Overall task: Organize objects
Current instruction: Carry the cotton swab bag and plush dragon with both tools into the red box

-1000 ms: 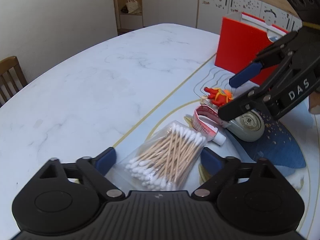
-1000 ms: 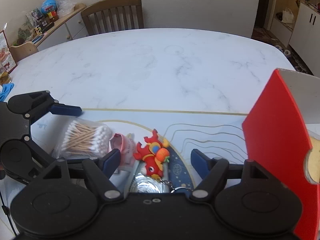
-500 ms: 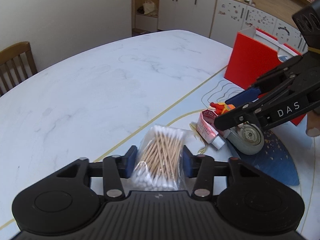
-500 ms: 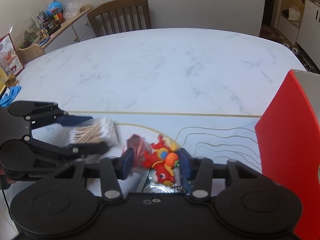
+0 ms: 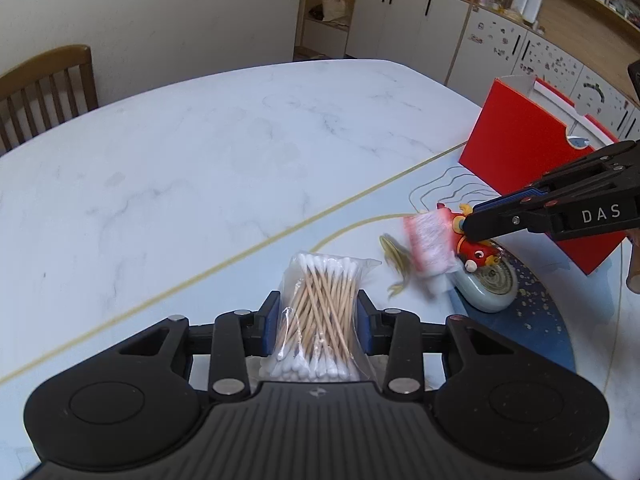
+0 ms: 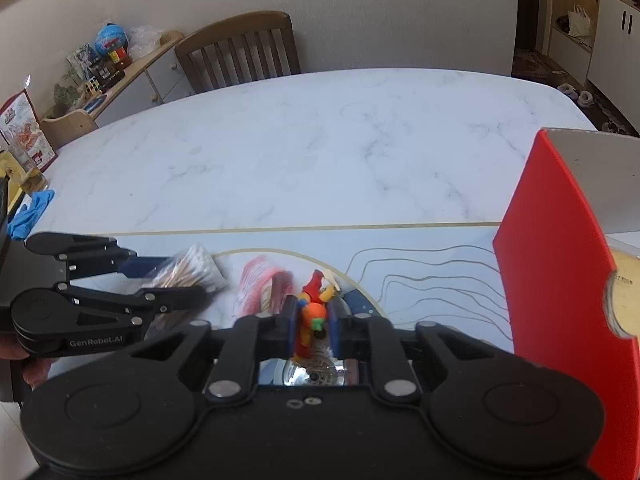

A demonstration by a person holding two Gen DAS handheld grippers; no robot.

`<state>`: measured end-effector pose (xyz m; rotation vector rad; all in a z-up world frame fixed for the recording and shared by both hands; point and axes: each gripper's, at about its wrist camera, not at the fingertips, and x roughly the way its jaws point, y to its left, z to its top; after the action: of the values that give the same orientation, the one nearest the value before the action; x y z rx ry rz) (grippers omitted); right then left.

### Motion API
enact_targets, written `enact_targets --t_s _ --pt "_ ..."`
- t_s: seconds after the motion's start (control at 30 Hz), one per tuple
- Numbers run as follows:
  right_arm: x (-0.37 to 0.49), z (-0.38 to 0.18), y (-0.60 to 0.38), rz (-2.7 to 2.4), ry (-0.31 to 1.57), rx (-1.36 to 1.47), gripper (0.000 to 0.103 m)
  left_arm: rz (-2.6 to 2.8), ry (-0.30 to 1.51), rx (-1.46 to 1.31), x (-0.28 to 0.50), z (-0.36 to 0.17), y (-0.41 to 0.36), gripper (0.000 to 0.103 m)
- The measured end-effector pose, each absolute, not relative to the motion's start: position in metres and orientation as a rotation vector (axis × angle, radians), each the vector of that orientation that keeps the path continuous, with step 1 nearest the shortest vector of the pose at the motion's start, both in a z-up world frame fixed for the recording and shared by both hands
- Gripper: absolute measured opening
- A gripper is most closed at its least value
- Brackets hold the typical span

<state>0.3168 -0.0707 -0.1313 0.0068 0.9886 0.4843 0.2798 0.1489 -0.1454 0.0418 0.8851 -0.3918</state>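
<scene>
**Both grippers clamped on their picks**

While both grippers tilt steeply down toward the table (image 5: 200,168), each one now pinches something. Nearest on the left side, the left gripper (image 5: 316,320) has its blue pads pressed against the sides of the clear bag of cotton swabs (image 5: 320,304), squeezing it narrow at the middle; its jaws have just been closing, from spread wide either side of the bag a second ago to tight on it now. The bag seems to sit at the edge of the pale printed mat (image 5: 592,360).

Just beside it to the right, the right gripper (image 6: 313,322) has its fingers nipped together on the red and orange toy figure (image 6: 310,312), which stands upright between the pads. A second ago those jaws were wide open around the toy. Under the toy lies the round silvery tape measure (image 5: 488,284), touching it or nearly so. The pink tube (image 5: 430,244) next to the toy shows as a blur in both views; earlier it lay sharp and flat, so it has been jostled. A bit of a hand (image 6: 28,368) shows behind the left gripper.

Farther back on the right, the red box (image 5: 532,164) stands upright on the mat. Beyond the marble top, a wooden chair (image 6: 240,52) sits at the far edge.
</scene>
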Motion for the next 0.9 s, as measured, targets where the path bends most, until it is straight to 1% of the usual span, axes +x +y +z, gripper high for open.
enact_targets --t_s 0.13,0.23,0.4,0.43,0.47,0.5,0.9 --pt "0.311 -0.130 -0.070 0.489 0.988 -0.022 0.013 -0.389 0.881 0.050 0.270 -0.144 0.146 0.036" --pt "0.309 -0.130 -0.071 0.484 0.990 -0.023 0.024 -0.384 0.879 0.047 0.265 -0.142 0.146 0.036" --pt "0.313 -0.134 -0.067 0.474 0.996 -0.038 0.027 -0.368 0.878 0.041 0.260 -0.141 0.146 0.036" --pt "0.314 -0.135 -0.066 0.475 0.998 -0.038 0.032 -0.364 0.879 0.038 0.260 -0.141 0.146 0.036" --pt "0.314 -0.136 -0.065 0.471 0.998 -0.043 0.041 -0.359 0.881 0.036 0.259 -0.141 0.147 0.036" --pt "0.314 -0.137 -0.064 0.466 0.995 -0.053 0.043 -0.355 0.881 0.036 0.258 -0.140 0.147 0.036" --pt "0.306 -0.143 -0.048 0.467 0.982 -0.189 0.042 -0.315 0.890 0.013 0.247 -0.140 0.150 0.036"
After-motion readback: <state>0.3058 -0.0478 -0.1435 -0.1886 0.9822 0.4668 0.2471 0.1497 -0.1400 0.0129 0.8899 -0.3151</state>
